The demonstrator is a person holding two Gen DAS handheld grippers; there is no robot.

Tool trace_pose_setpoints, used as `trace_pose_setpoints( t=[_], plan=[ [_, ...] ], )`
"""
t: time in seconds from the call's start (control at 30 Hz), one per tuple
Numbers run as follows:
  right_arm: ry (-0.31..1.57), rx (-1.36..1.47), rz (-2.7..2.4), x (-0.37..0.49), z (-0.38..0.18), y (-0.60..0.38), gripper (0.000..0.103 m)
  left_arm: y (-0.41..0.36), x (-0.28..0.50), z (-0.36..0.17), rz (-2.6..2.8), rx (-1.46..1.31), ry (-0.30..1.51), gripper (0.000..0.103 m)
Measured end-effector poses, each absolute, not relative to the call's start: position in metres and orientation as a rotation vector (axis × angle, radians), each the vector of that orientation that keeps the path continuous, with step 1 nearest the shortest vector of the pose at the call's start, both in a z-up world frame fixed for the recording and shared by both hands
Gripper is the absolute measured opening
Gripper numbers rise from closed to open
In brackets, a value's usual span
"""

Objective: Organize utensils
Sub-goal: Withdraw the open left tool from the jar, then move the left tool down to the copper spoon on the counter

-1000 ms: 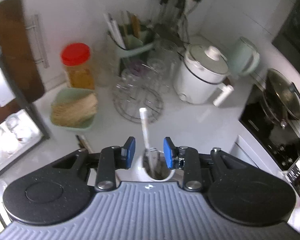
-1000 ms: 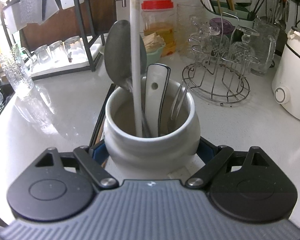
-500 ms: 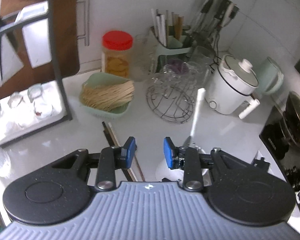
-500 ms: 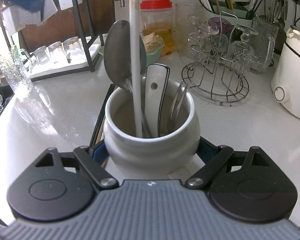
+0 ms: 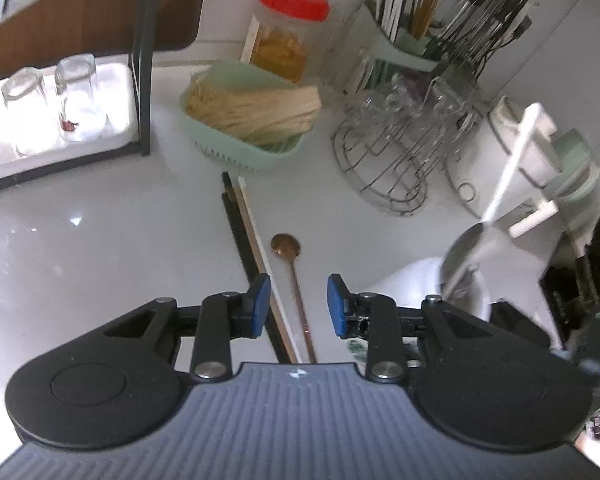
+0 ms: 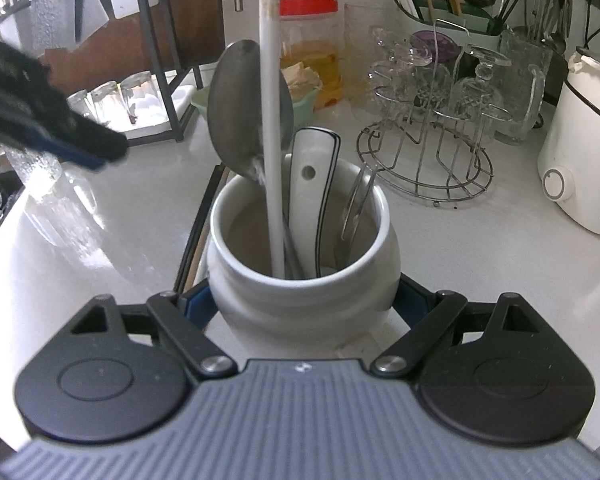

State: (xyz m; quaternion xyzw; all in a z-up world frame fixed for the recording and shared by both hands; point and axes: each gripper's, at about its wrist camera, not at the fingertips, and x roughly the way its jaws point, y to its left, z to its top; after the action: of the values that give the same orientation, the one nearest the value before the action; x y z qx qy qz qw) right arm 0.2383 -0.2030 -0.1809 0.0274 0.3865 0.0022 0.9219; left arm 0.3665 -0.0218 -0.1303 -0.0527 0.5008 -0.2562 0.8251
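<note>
Far left of the left wrist view there's a tray of glasses (image 5: 48, 116) under a dark rack. Centre frame, the left gripper (image 5: 299, 300) hangs part open with nothing in it, over chopsticks (image 5: 252, 256) and a copper spoon (image 5: 294, 280) lying side by side on the white counter (image 5: 100, 248). To the right, the white jar (image 6: 304, 280) is clamped on both sides by the right gripper (image 6: 305, 307), low in its own view, with a ladle (image 6: 240, 108), a white spoon (image 6: 312, 184) and a fork (image 6: 356, 208) standing in it.

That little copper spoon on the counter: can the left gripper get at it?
Probably yes. The copper spoon lies bare on the counter between the open left gripper's fingers, though chopsticks lie close beside it.
</note>
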Motion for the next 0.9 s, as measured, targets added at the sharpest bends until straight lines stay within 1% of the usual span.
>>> trace_pose_setpoints(
  t=[0.23,0.33,0.37,0.7,0.9],
  plan=[
    [0.804,0.058,0.004,0.237,-0.181,-0.215,0.091,-0.050,0.373,-0.167,-0.513,-0.049,1.071,0.036],
    [0.801,0.057,0.015,0.236,-0.181,-0.217,0.091,-0.066,0.377,-0.176,-0.501,-0.009,1.055,0.043],
    [0.799,0.054,0.018,0.236,-0.181,-0.217,0.091,-0.070,0.379,-0.179,-0.493,0.006,1.043,0.044],
    [0.781,0.056,0.029,0.233,-0.182,-0.218,0.091,-0.098,0.400,-0.210,-0.481,0.084,1.001,0.044],
    [0.775,0.053,0.035,0.231,-0.182,-0.218,0.092,-0.106,0.403,-0.218,-0.525,0.166,0.949,0.044]
  ],
)
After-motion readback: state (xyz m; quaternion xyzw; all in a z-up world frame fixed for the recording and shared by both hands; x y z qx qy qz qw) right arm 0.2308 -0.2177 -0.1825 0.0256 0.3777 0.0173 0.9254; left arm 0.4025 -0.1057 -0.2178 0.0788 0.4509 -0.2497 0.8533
